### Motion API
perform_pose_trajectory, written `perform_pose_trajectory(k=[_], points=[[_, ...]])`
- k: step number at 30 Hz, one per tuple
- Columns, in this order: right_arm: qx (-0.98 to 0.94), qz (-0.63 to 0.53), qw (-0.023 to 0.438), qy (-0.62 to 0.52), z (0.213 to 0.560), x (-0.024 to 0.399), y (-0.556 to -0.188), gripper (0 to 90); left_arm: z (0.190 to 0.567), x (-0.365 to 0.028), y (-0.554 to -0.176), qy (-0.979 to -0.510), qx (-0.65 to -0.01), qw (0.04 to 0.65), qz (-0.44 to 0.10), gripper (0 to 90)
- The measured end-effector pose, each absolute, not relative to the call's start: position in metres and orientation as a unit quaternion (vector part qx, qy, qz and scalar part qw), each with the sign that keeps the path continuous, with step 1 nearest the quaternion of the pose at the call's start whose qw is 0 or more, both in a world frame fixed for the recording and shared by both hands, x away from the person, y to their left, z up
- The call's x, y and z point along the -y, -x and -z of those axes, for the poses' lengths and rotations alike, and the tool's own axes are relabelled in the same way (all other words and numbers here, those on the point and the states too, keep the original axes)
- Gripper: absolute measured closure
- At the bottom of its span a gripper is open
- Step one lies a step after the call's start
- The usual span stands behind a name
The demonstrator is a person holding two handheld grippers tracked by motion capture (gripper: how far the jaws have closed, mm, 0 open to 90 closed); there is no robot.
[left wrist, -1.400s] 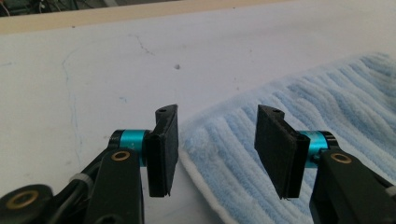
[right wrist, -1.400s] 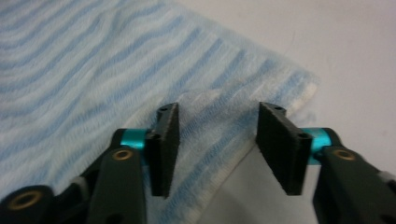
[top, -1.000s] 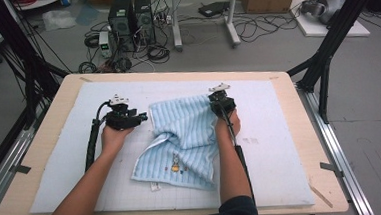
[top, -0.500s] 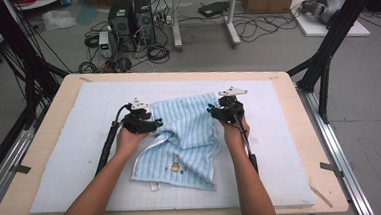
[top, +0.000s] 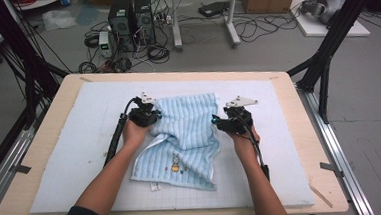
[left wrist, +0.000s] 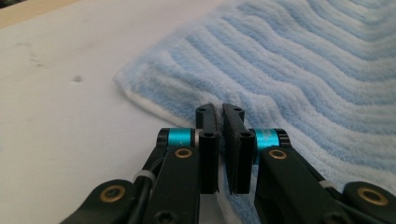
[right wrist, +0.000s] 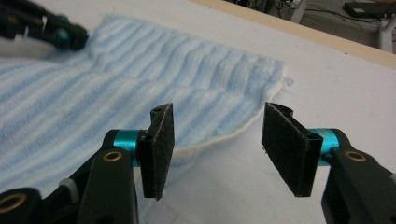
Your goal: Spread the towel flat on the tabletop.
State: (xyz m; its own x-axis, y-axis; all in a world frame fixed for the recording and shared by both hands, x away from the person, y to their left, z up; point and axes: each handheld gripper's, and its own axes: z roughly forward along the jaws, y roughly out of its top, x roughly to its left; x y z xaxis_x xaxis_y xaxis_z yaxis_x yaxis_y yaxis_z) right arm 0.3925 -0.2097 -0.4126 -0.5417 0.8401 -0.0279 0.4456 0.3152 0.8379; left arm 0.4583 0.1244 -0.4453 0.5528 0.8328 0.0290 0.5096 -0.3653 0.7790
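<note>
— Both hands have slid toward the far side of the table since a second ago; the right gripper (top: pixel 218 122) has come off the towel (top: pixel 183 138) to its right edge and its jaws have just been opening, with nothing between them.

— And the left gripper (top: pixel 154 117)?

— It has moved in to the towel's far left corner, and its jaws have just been closing. In the left gripper view they stand pressed together with a thin slit, right over the towel's white hem (left wrist: pixel 154 100). I'd guess they nip the edge, but I can't see cloth caught between them.

— Why work from that end?

— Looks like they're spreading it flat. The blue striped towel lies mid-table on the white mat (top: pixel 71 160), flat at the far end, rumpled and folded over nearer the person. Pulling the two far corners apart would smooth it.

— Room enough?

— Plenty. Bare mat lies on both sides, and the wooden table edge (top: pixel 310 130) is well apart from the right gripper. Its spread jaws face the right-hand corner (right wrist: pixel 275 77), just beyond the tips.
</note>
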Motion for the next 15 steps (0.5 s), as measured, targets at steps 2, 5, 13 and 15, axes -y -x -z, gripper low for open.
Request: perform_pose_trajectory(k=[2,5,13,15], points=[[-0.775,-0.414,0.233,-0.416,0.415,0.210,-0.390,43.0,0.446,-0.135,-0.465,-0.787,-0.441,0.377,-0.212,84.9],[-0.778,-0.414,0.217,-0.420,0.417,0.211,-0.388,41.4,0.448,-0.155,-0.474,-0.763,-0.473,0.381,-0.221,85.2],[-0.785,-0.432,0.201,-0.396,0.412,0.196,-0.381,42.7,0.445,-0.182,-0.482,-0.708,-0.521,0.409,-0.246,77.5],[-0.786,-0.443,0.187,-0.388,0.412,0.192,-0.380,44.4,0.443,-0.182,-0.481,-0.702,-0.526,0.415,-0.242,63.9]])
